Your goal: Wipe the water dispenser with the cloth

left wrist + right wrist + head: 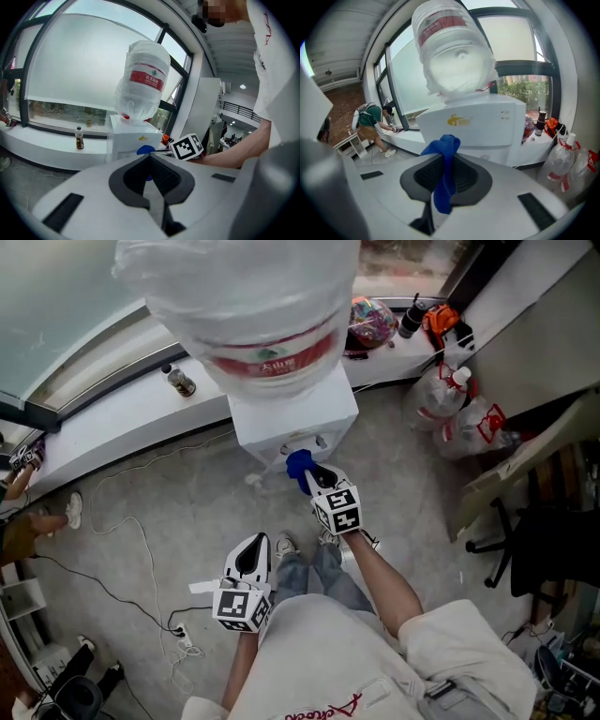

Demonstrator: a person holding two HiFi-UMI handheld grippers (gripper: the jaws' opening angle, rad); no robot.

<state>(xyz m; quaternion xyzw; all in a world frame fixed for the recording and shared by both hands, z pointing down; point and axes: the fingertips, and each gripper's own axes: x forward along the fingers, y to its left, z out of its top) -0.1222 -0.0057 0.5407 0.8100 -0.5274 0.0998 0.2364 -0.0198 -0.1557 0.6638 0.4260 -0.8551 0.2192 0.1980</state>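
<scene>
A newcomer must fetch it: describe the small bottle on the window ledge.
Find the white water dispenser carrying the upturned jug; a window ledge runs behind it. Left of the dispenser in the head view, one small dark upright bottle stands on that ledge. It stands alone; the ledge's other clutter lies right of the dispenser.

1. A big jug (pixel 253 306) sits on top of the water dispenser (pixel 319 418).
2. A small bottle (pixel 180 382) stands on the ledge (pixel 103 432), left of the water dispenser.
3. Bags (pixel 469 423) lie to its right.
4. The cloth (pixel 299 468) is just before its front.
</scene>
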